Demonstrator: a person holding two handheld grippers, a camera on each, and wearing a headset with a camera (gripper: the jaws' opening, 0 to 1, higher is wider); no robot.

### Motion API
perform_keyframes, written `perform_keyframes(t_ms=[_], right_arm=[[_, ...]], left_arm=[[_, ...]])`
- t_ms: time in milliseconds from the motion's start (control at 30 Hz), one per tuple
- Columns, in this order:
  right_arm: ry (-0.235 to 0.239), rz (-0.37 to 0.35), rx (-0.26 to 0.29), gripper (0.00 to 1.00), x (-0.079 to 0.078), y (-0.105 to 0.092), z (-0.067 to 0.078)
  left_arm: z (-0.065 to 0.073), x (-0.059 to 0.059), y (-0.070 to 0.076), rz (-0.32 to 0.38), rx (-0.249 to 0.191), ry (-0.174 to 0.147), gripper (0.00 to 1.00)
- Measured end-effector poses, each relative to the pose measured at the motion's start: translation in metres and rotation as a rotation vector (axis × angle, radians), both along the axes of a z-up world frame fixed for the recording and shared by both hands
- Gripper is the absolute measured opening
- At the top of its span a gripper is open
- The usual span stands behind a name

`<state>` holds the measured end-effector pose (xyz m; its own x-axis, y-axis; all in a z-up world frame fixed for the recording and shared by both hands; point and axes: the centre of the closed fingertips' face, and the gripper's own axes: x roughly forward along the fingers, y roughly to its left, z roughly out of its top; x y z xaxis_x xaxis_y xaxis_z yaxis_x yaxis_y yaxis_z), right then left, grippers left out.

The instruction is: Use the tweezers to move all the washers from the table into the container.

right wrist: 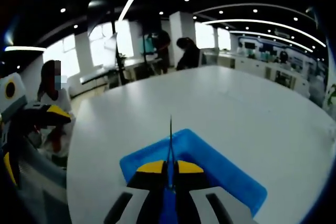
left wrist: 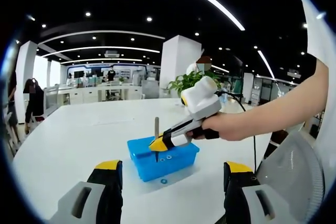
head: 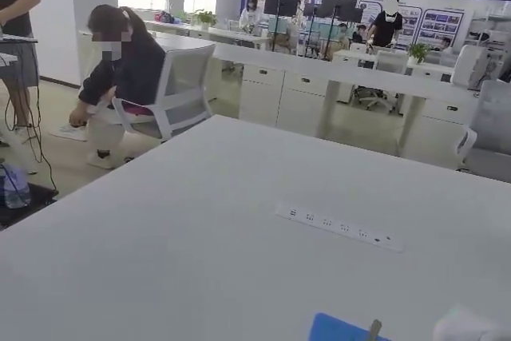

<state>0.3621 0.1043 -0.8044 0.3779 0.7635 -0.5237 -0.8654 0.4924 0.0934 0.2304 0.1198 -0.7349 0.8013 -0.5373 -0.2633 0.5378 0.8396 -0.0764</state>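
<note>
So, progress check: my guess is it's partway done at best. In the left gripper view there's one washer lying on the desk just in front of the blue container, and two small rings that look like they're already inside it, though they're tiny, so I can't say for sure. That loose one at least is left to move.

The right hand-held gripper is clenched on the tweezers, which stand roughly upright with the tips pointing down into the container. I can't tell whether there's a washer pinched in the tips. The left hand-held gripper is released, with its jaws well apart and nothing between them, hanging near the container on the near side.

The surface is a big plain white desk with a power strip set into it. The room's an open office: more white desks, a person sitting in a mesh chair, a potted plant, and long ceiling lights.
</note>
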Motion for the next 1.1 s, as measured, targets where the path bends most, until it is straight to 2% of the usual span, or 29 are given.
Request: perform_keyframes(t_ms=[467, 800, 1100], right_arm=[[0.007, -0.005, -0.027, 0.03, 0.0054, -0.0013, -0.0103], [0.000, 0.005, -0.026, 0.04, 0.0048, -0.0010, -0.0104], [0.016, -0.002, -0.021, 0.05, 0.0025, 0.0002, -0.0077]], left_arm=[[-0.0008, -0.0007, 0.0000, -0.004, 0.006, 0.002, 0.79], [-0.0023, -0.0012, -0.0005, -0.009, 0.013, 0.006, 0.79], [-0.0028, -0.0009, -0.0001, -0.009, 0.013, 0.005, 0.79]])
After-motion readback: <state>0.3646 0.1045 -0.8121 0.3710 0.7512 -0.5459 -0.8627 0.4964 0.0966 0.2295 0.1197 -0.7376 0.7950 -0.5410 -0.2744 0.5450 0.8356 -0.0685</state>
